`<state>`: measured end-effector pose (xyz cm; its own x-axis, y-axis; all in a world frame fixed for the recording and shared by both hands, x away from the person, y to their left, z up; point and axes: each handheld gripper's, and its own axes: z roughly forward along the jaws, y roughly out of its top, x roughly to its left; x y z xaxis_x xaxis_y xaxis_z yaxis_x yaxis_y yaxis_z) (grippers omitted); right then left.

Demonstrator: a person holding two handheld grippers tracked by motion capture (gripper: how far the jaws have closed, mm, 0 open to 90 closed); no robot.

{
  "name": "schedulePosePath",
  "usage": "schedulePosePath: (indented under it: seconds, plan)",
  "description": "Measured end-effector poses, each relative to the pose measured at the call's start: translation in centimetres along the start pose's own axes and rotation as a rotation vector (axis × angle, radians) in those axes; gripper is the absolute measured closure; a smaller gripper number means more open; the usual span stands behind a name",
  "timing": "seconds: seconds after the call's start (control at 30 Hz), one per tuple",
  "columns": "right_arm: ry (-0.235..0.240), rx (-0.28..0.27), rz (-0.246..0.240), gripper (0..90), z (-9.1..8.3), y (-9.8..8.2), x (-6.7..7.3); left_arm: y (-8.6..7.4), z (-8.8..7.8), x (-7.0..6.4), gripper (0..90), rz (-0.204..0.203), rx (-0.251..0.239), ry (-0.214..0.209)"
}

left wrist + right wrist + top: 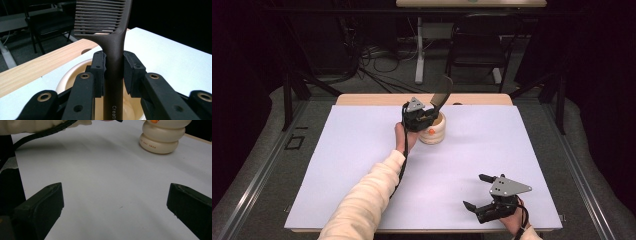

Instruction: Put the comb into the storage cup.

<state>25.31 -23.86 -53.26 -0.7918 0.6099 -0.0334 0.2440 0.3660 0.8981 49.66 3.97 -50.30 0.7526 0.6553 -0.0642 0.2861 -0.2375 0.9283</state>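
A cream ribbed holder [433, 131] with an orange spot stands on the white mat near the table's far middle. My left gripper [428, 116] hovers at its rim, shut on the handle of a dark brown comb [442, 92] that sticks up and tilts right. In the left gripper view both pads clamp the comb's handle [114, 72], its teeth are above, and the holder's opening [75, 72] lies below. My right gripper [477, 191] rests open near the front right corner, nothing between its jaws. The holder [161, 137] stands far off in the right gripper view.
The white mat [362, 150] covers most of the wooden table [377, 99]. A black chair [477, 47] and a white table leg [419, 50] with cables stand on the floor beyond the far edge. A sleeved forearm [367, 195] crosses the mat's left front.
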Motion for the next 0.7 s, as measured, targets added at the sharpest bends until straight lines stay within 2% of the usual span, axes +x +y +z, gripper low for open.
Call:
schedulePosePath:
  seconds: [0.4,0.47,0.53,0.57,0.6,0.7]
  plan:
    - [-0.001,-0.001,0.002,0.6,0.0,0.0,0.0,-0.2,0.0,-0.2,70.9,0.010,0.024,0.016]
    - [-0.003,-0.001,0.005,0.5,0.0,0.0,0.0,-0.2,-0.4,-0.5,59.5,-0.007,0.008,0.012]
    - [-0.001,-0.004,0.004,0.5,-0.1,0.0,0.0,-0.1,-0.7,-0.8,51.6,0.017,0.023,0.004]
    - [-0.002,-0.005,0.003,0.5,-0.1,0.0,0.0,0.0,-0.8,-1.0,47.7,0.025,0.032,0.021]
    - [-0.001,-0.003,0.001,0.6,0.0,0.0,0.0,0.0,-1.0,-1.0,42.6,0.024,0.029,0.014]
    - [-0.001,-0.005,0.000,0.6,0.0,0.0,0.0,0.1,-1.6,-0.9,38.7,0.032,0.033,0.008]
